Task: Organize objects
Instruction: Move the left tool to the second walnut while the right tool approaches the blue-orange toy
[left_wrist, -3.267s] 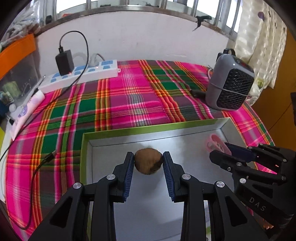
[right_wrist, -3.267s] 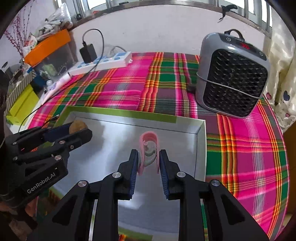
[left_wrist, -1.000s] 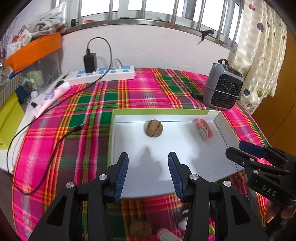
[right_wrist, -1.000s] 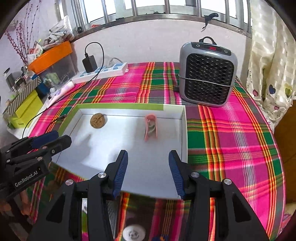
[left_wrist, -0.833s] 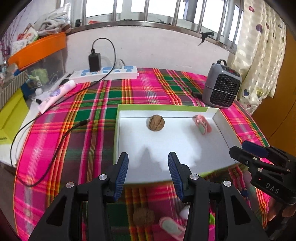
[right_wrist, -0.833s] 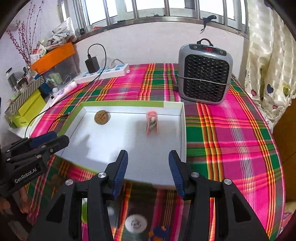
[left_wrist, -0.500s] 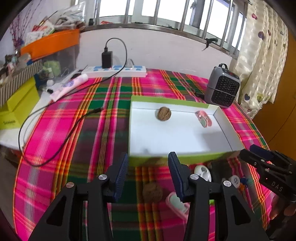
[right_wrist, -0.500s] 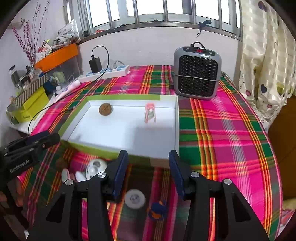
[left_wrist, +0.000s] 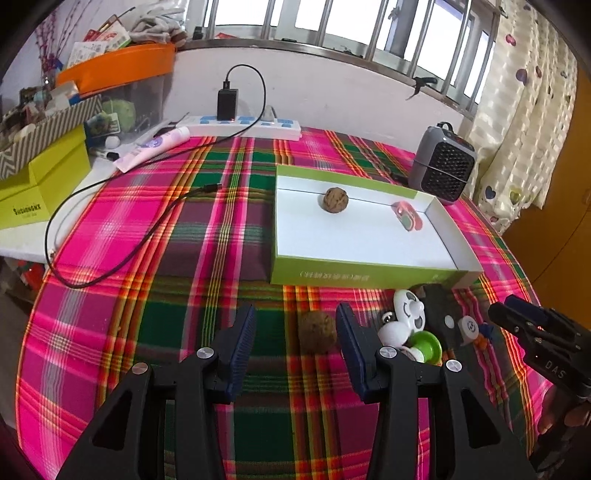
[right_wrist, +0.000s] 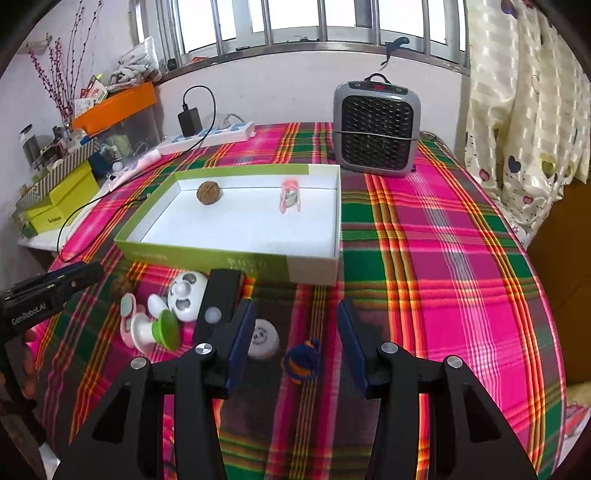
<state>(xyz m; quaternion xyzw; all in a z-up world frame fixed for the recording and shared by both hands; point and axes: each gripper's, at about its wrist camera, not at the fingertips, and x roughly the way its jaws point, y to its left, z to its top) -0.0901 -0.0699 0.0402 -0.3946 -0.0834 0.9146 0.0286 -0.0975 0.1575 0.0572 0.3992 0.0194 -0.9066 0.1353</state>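
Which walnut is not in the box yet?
The walnut on the cloth, between the left gripper fingers. The other walnut already sits inside the green box, near its far wall.

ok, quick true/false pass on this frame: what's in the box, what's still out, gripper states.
1. A walnut and a pink clip lie in the box. True.
2. The left gripper is shut on the second walnut. False: jaws open, walnut on the cloth between them.
3. The right gripper is open and holds nothing. True.
4. The blue-orange ball is in the box. False: it lies on the cloth outside.
5. The heater stands in the box. False: behind it.
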